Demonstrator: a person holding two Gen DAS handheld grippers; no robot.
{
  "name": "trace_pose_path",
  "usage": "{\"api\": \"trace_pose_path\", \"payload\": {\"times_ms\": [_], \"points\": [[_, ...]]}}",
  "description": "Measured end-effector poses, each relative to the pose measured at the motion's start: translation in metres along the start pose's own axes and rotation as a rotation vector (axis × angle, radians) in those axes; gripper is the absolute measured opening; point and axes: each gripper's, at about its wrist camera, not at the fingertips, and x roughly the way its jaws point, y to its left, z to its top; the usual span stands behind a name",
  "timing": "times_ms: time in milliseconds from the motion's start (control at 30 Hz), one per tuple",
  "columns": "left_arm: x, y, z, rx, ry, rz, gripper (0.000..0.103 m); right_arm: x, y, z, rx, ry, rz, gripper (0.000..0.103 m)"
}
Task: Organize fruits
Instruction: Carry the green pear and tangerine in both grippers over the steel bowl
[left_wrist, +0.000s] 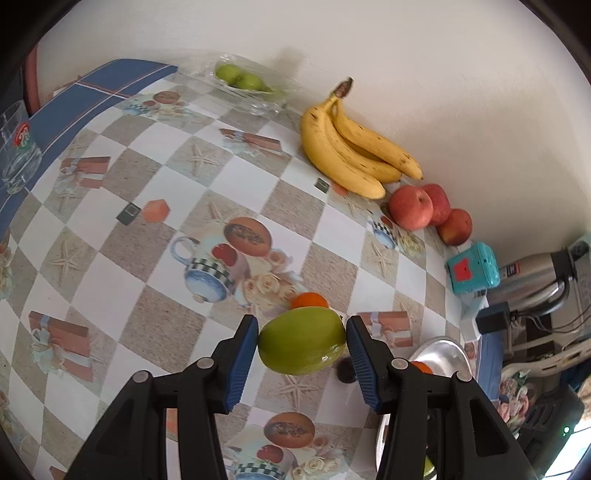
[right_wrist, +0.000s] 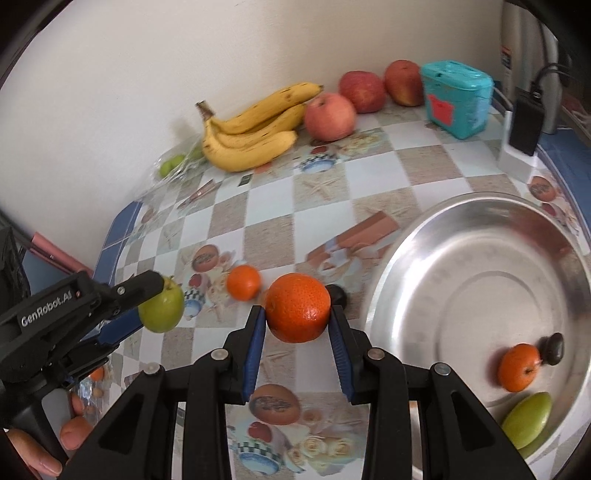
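Note:
My left gripper (left_wrist: 302, 345) is shut on a green fruit (left_wrist: 302, 340) and holds it above the table; it also shows in the right wrist view (right_wrist: 162, 309). My right gripper (right_wrist: 297, 313) is shut on an orange (right_wrist: 297, 307), just left of the steel plate (right_wrist: 461, 258). The plate holds a small orange (right_wrist: 518, 367), a dark fruit (right_wrist: 552, 348) and a green fruit (right_wrist: 526, 419). Another small orange (right_wrist: 243, 282) lies on the table. A dark fruit (right_wrist: 337, 294) sits behind the held orange.
Bananas (left_wrist: 351, 147) and three red apples (left_wrist: 428, 210) lie along the wall. A glass bowl (left_wrist: 258, 103) with green fruits stands at the far corner. A drinking glass (left_wrist: 18, 147) stands at the left edge. A teal box (right_wrist: 456, 98) and a charger (right_wrist: 524, 122) stand at the right.

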Motion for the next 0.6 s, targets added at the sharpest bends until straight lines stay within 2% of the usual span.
{"api": "trace_pose_path", "payload": {"times_ms": [600], "points": [[0.022, -0.086, -0.047, 0.2, 0.074, -0.045, 0.052, -0.036, -0.088, 0.008, 0.155, -0.046, -0.112, 0.037]]}}
